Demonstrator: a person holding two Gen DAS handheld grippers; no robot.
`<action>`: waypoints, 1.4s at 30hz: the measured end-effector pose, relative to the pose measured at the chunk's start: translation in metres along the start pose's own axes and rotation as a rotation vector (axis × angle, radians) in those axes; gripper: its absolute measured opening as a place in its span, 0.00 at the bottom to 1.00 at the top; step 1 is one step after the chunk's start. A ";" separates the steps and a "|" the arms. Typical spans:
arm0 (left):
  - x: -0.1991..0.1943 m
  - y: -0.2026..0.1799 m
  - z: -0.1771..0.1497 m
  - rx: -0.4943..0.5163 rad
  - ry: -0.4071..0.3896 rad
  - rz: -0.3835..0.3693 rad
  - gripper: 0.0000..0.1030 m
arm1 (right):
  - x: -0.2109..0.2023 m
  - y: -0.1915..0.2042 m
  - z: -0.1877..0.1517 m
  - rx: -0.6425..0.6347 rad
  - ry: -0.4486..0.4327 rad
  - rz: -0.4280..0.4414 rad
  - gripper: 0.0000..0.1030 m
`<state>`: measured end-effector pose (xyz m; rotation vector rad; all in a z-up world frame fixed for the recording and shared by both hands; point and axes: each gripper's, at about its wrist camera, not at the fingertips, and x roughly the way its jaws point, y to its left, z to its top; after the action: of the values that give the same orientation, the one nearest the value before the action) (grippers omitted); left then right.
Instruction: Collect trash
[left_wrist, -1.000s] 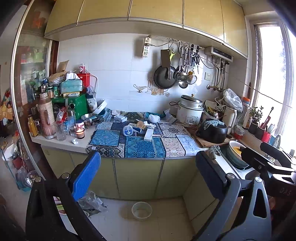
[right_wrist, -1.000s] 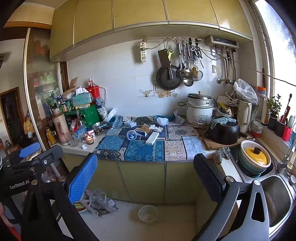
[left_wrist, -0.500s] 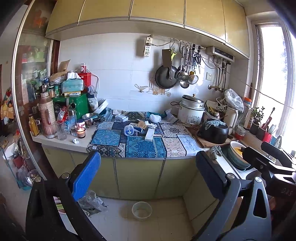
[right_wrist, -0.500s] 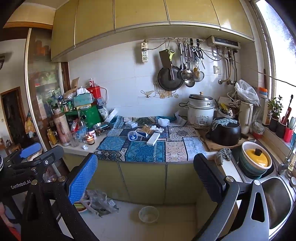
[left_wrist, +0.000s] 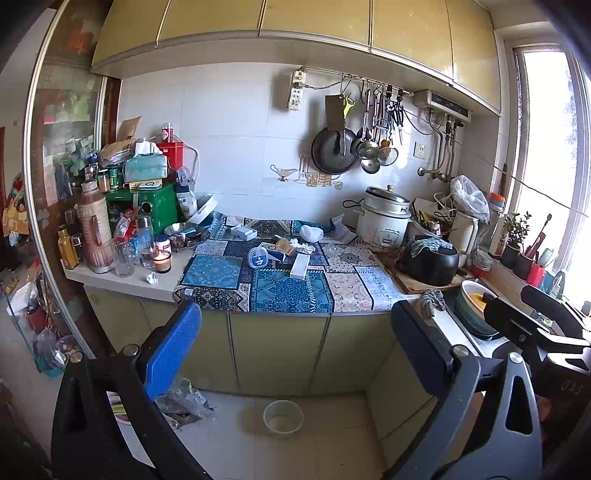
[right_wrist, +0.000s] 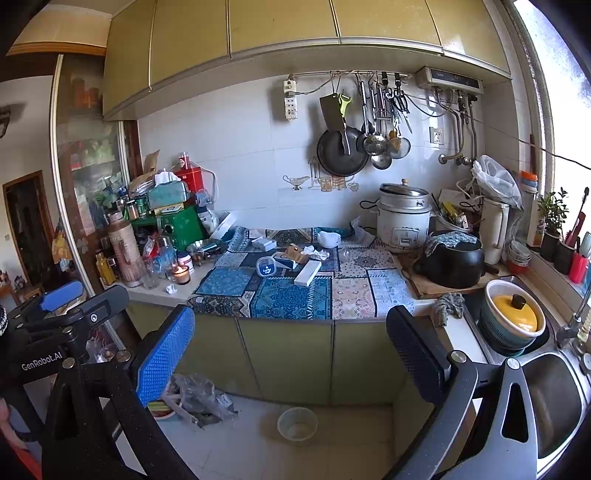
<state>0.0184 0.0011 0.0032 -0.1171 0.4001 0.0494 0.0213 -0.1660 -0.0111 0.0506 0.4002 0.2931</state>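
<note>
Compared with one second earlier, both cameras are sitting slightly nearer the counter (left_wrist: 122, 286), which is filling a little more of each view; nothing on it is displaced. The left gripper (left_wrist: 295, 350) is hanging in front of the cabinet doors (left_wrist: 277, 350), its fingers spread wide apart and gripping nothing. The right gripper (right_wrist: 291, 354) is standing likewise, fingers wide apart and bare, level with the same doors. In the right view the left gripper (right_wrist: 62, 299) is showing at the left edge; in the left view the right gripper (left_wrist: 535, 310) is showing at the right edge, so the two are sitting side by side and apart.

The trash is lying mid-counter on the patterned cloth (left_wrist: 291, 291): a crumpled tissue (left_wrist: 303, 246) beside a brown scrap (left_wrist: 283, 244), a white box (left_wrist: 299, 266) just in front, and a round tub (left_wrist: 257, 257) to their left. A small paper wad (left_wrist: 151, 278) is lying near the counter's front edge beside a lit candle (left_wrist: 161, 260). The cloth is overhanging the counter's front edge. On the floor a clear cup (left_wrist: 283, 419) is standing below the doors, with a crumpled bag (left_wrist: 181, 400) to its left. Open floor is lying between the grippers and the cabinet; jars (left_wrist: 122, 258) are crowding the left end, and a black pot (left_wrist: 430, 264) and sink (right_wrist: 554, 402) are bounding the right.
</note>
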 end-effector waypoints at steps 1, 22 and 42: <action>0.001 0.000 -0.001 -0.001 0.001 0.001 1.00 | 0.001 0.000 0.000 0.001 0.001 0.002 1.00; 0.024 -0.019 0.008 -0.014 0.029 0.045 1.00 | 0.017 -0.024 0.005 0.023 0.008 0.051 1.00; 0.142 -0.023 0.030 -0.024 0.111 0.053 1.00 | 0.108 -0.071 0.015 0.080 0.100 0.017 1.00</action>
<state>0.1624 -0.0148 -0.0229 -0.1334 0.5134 0.1003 0.1414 -0.2023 -0.0459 0.1177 0.5112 0.2970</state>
